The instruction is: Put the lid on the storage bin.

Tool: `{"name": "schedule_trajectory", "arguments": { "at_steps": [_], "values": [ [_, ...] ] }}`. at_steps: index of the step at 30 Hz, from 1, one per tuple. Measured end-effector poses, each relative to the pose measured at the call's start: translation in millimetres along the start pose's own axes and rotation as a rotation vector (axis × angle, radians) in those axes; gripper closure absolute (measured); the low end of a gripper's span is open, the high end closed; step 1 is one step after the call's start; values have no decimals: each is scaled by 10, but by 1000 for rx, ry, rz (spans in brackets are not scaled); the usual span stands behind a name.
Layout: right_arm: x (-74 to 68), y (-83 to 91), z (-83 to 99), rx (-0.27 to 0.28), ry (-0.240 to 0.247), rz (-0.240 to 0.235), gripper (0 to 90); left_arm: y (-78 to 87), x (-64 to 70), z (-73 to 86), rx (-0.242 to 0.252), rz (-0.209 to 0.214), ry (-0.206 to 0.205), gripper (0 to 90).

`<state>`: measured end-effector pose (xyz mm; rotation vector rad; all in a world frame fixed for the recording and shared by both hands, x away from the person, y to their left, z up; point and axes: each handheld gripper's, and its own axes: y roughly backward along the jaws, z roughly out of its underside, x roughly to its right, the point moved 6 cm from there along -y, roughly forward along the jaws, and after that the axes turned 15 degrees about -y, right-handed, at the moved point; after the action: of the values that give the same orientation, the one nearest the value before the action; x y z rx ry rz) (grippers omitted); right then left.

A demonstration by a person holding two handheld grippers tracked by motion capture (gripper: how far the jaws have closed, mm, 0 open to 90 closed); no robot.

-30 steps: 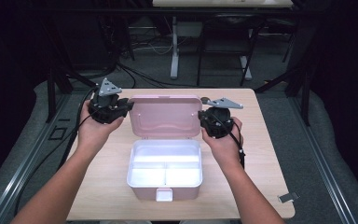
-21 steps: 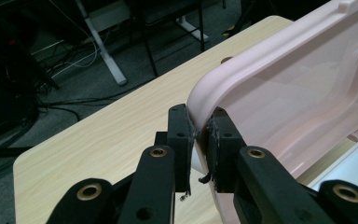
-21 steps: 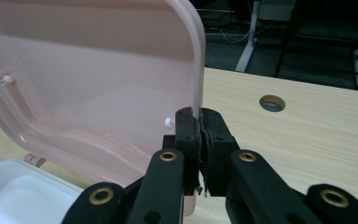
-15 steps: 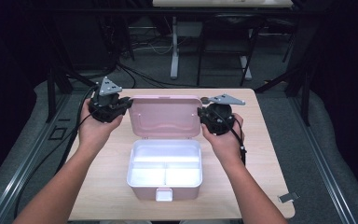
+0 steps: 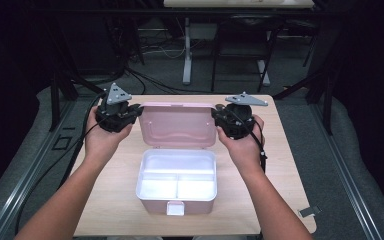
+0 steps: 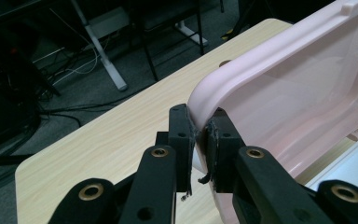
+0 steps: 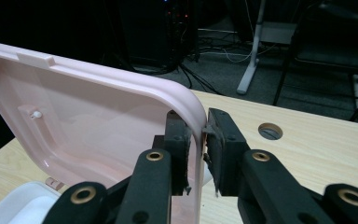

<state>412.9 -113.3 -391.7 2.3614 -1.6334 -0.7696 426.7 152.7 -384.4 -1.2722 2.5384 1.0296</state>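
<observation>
Jaws of the left gripper and right gripper each clamp an upper corner of the raised pink plastic lid, hinged behind the white-lined box.

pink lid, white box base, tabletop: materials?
Pink hinged lid: looks like moulded plastic, smooth satin, with a moulded ridge and peg. White compartmented box base: probably the same plastic, slightly glossy. Light wooden tabletop: wood-grain print, likely matte laminate; can't confirm.
</observation>
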Motion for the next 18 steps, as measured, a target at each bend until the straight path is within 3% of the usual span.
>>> {"name": "schedule_trajectory", "arguments": {
  "at_steps": [18],
  "values": [
    [-54, 161, 61, 16, 23, -23, 765, 174, 87, 39, 35, 45, -7, 784]
  ]
}}
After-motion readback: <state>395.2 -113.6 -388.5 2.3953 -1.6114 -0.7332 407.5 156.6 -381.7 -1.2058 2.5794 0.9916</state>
